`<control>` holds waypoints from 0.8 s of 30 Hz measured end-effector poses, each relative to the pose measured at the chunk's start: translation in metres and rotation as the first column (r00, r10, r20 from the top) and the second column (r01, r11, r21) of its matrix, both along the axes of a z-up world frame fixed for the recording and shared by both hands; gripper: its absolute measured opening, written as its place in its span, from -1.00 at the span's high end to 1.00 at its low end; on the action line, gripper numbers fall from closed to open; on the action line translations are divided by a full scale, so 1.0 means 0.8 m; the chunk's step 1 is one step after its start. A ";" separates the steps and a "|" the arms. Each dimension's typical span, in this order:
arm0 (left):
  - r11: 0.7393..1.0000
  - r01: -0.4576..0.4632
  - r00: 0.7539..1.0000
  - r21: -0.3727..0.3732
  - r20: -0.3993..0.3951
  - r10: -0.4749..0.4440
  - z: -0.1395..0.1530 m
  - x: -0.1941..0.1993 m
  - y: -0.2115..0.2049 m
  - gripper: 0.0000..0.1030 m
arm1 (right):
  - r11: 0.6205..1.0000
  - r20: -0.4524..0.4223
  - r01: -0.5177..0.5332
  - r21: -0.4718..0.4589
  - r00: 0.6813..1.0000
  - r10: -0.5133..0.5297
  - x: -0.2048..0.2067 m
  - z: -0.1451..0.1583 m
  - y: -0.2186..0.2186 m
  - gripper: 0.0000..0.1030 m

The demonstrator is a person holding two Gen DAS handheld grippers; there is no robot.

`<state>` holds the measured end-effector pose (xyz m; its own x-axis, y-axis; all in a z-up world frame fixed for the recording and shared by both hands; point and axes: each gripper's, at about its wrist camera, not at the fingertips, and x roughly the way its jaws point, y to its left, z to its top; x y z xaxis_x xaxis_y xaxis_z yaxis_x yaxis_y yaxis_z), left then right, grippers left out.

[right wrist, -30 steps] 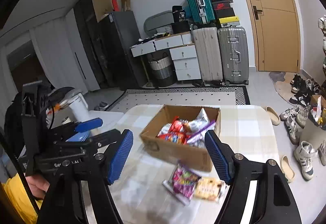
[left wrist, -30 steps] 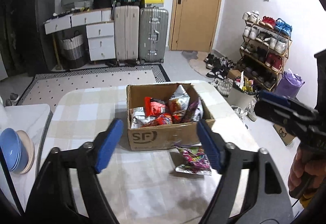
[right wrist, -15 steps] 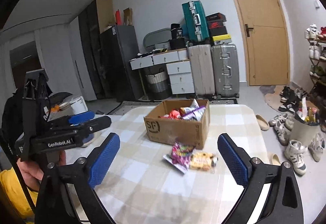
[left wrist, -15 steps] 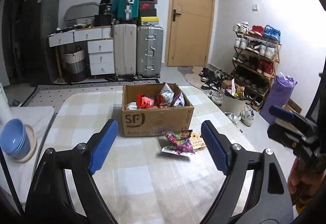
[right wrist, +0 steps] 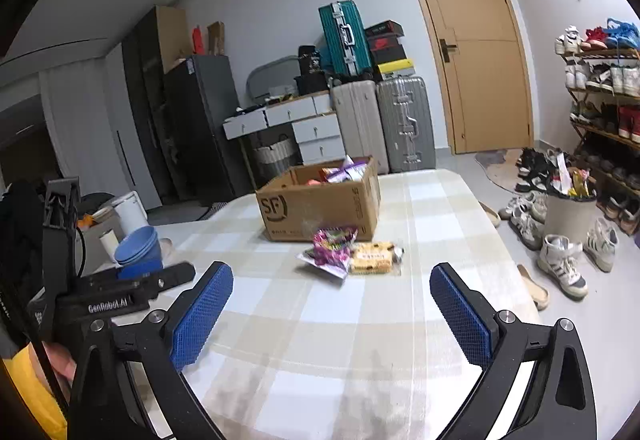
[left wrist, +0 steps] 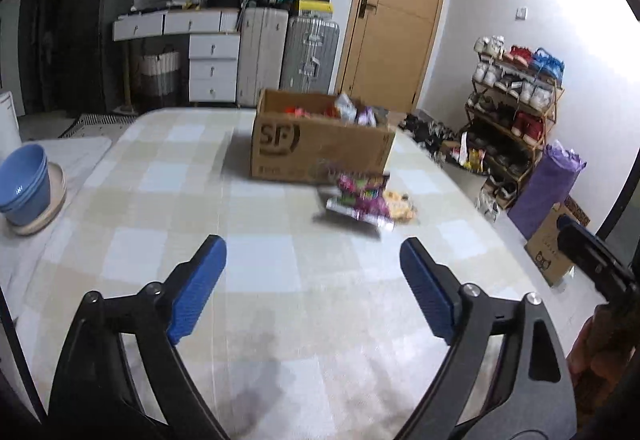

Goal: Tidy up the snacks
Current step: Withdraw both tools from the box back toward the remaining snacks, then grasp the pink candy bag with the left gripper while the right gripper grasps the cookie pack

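checked table (right wrist: 440, 208), both tools spread, empty

Stacked blue bowls (right wrist: 138, 246) sat on a pale plate at the left, off the checked tablecloth (right wrist: 360, 320). Behind: teal suitcase (right wrist: 344, 36) up top, two silver suitcases (right wrist: 384, 120) on the floor beside white drawers (right wrist: 316, 132), next to a wooden door (right wrist: 472, 52). Packed shoe rack (right wrist: 604, 88) on the right, sneakers (right wrist: 564, 268) loose on the floor, purple bag (left wrist: 548, 188) nearby.
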<state>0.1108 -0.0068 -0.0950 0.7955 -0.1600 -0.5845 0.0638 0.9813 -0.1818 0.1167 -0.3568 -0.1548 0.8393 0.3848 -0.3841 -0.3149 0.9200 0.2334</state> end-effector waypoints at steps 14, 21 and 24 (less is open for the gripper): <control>1.000 0.031 0.997 0.005 -0.074 -0.030 -0.037 0.030 -0.020 -0.98 | 0.998 -0.115 -0.057 0.022 0.992 0.060 0.031 -0.046 0.027 -0.96; 1.000 0.021 0.992 0.003 -0.122 -0.020 -0.060 0.074 -0.018 -0.98 | 0.997 -0.182 -0.073 0.039 0.980 0.079 0.061 -0.076 0.029 -0.96; 1.000 0.028 0.990 0.005 -0.136 -0.027 -0.063 0.109 -0.025 -0.98 | 0.995 -0.241 -0.087 0.056 0.966 0.099 0.079 -0.091 0.027 -0.96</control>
<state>0.1981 -0.0267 -0.1453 0.7038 -0.1766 -0.6881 0.0664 0.9807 -0.1839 0.1798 -0.3351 -0.2273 0.6827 0.4783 -0.5524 -0.3274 0.8761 0.3539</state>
